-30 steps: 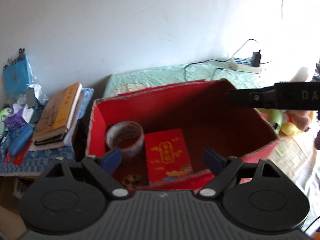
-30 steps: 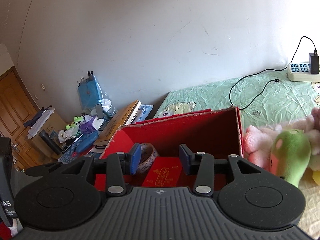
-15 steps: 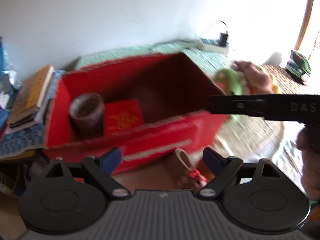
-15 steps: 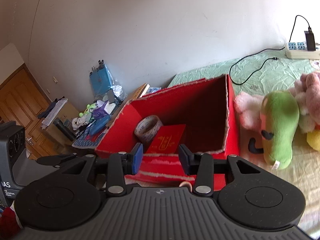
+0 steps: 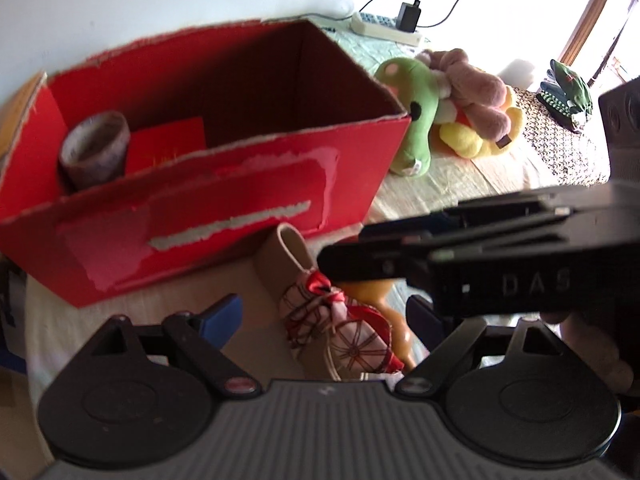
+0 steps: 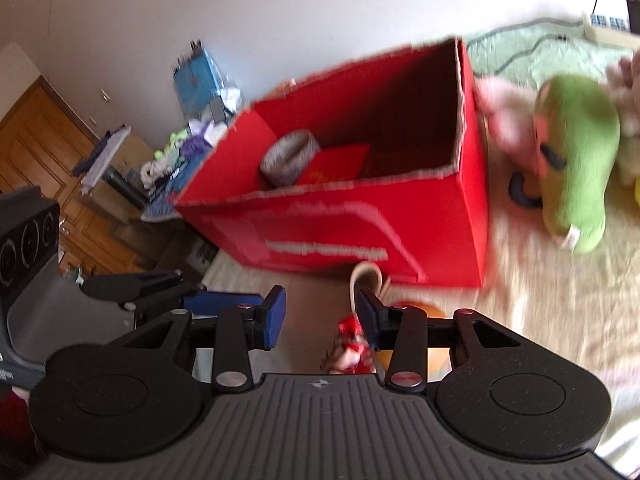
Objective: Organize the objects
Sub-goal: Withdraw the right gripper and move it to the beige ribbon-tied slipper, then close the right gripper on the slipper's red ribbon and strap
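Both grippers hovered over small tan shoe [image 5: 320, 320] before red box [image 5: 224, 200], reach step. Left gripper [image 5: 320, 316] fingers spread, right gripper [image 6: 320, 312] fingers part-spread, both empty. Next: straddle shoe, pinch.

The red box [image 5: 224, 184] walls off the far side, and only its right half is open inside, beside the tape roll [image 5: 94, 150] and red packet [image 5: 166, 146]. The right gripper [image 5: 360, 256] crosses over the bundle [image 5: 340, 328] in front, and plush toys [image 5: 416, 116] crowd the box's right.

White wall [image 6: 280, 12] behind. Wooden door [image 6: 36, 152] far left, cardboard boxes [image 6: 132, 160] near it. Blue bag [image 6: 200, 76] against wall above a cluttered pile. White power strip [image 5: 384, 28] with black charger [image 5: 409, 17] plugged in, on green bedsheet [image 6: 532, 52].
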`<move>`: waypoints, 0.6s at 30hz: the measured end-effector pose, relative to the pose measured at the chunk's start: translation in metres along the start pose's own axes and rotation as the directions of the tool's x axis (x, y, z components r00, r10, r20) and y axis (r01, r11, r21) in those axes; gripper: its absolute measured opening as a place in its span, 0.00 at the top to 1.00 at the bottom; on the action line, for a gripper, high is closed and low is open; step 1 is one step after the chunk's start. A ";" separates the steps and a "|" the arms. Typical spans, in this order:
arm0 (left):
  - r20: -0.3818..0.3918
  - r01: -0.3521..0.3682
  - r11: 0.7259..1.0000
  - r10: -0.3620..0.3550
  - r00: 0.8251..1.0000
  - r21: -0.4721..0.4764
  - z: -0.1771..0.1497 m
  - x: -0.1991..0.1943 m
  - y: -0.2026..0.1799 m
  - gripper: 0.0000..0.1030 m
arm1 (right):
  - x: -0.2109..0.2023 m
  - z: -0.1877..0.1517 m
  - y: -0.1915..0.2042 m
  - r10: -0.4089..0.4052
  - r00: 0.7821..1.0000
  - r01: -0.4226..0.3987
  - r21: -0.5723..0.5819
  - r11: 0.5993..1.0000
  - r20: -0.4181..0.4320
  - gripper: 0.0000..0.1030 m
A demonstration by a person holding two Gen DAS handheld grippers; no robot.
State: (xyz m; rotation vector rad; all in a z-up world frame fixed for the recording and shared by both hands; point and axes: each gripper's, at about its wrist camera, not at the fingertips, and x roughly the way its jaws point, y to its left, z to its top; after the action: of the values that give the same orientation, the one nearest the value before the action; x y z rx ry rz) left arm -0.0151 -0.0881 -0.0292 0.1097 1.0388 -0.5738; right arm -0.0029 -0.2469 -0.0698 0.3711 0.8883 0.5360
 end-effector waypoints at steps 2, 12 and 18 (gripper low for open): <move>-0.014 0.017 1.000 -0.017 1.000 -0.013 0.000 0.003 0.002 0.15 | 0.004 -0.004 -0.001 -0.004 0.999 0.004 0.010 1.000 -0.033 0.62; -0.072 0.039 0.999 -0.040 0.997 -0.005 -0.006 0.020 0.005 0.15 | 0.009 -0.016 -0.011 -0.032 0.993 0.042 0.087 0.995 -0.110 0.67; -0.098 0.048 0.999 -0.049 0.994 -0.011 -0.009 0.028 0.012 0.15 | 0.014 -0.020 -0.015 -0.033 0.989 0.052 0.130 0.990 -0.144 0.73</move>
State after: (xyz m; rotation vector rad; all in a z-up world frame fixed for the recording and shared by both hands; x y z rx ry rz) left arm -0.0060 -0.0862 -0.0600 0.1062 1.1423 -0.6125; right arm -0.0075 -0.2487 -0.0979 0.4389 1.0703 0.4691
